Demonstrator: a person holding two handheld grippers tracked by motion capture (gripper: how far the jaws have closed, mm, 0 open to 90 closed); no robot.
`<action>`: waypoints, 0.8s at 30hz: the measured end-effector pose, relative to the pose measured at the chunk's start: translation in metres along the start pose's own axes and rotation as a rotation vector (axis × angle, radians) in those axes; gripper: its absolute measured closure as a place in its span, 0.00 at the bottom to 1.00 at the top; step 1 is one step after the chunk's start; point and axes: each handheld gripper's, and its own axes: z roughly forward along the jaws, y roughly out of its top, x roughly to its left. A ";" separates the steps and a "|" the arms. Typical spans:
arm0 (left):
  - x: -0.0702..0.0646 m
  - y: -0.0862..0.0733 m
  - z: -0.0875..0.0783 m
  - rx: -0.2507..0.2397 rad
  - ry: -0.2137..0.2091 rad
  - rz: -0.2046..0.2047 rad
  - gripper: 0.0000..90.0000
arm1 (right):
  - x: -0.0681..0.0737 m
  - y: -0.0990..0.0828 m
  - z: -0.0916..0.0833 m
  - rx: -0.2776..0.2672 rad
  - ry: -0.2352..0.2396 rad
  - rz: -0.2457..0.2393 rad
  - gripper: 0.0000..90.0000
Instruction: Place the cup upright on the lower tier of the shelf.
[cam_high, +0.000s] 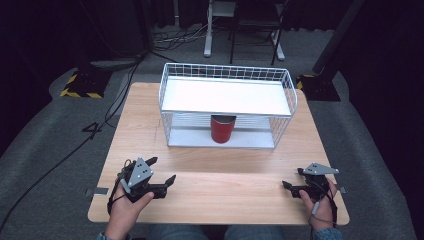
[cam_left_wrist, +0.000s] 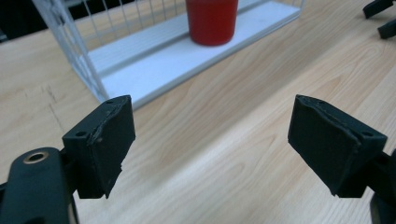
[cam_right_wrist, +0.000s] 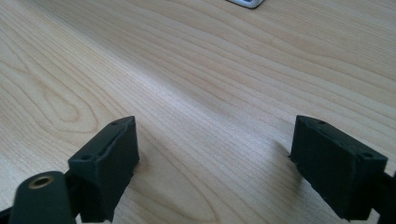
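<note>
A white wire rack (cam_high: 227, 102) stands on the wooden tabletop (cam_high: 215, 190), well ahead of both grippers. A red cup (cam_high: 222, 129) sits upright on its lower shelf, under the upper shelf. The left gripper (cam_high: 162, 172) and right gripper (cam_high: 292, 180) rest low, jaws apart and empty. No writing is legible.

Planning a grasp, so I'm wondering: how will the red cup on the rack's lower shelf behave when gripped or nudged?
The red cup stands upright and taller than wide, so a high nudge may tip it. Its round wall would probably roll once down. It looks smooth, perhaps slippery.
</note>
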 end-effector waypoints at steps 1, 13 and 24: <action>0.001 -0.002 0.000 0.011 0.012 -0.001 0.17 | 0.000 0.000 0.000 0.000 0.000 0.000 0.17; 0.020 -0.038 -0.002 0.120 0.013 -0.058 0.17 | 0.000 0.000 0.000 -0.001 -0.001 -0.001 0.17; 0.030 -0.059 0.008 0.248 0.005 -0.094 0.17 | 0.000 0.000 0.000 -0.001 -0.001 -0.001 0.17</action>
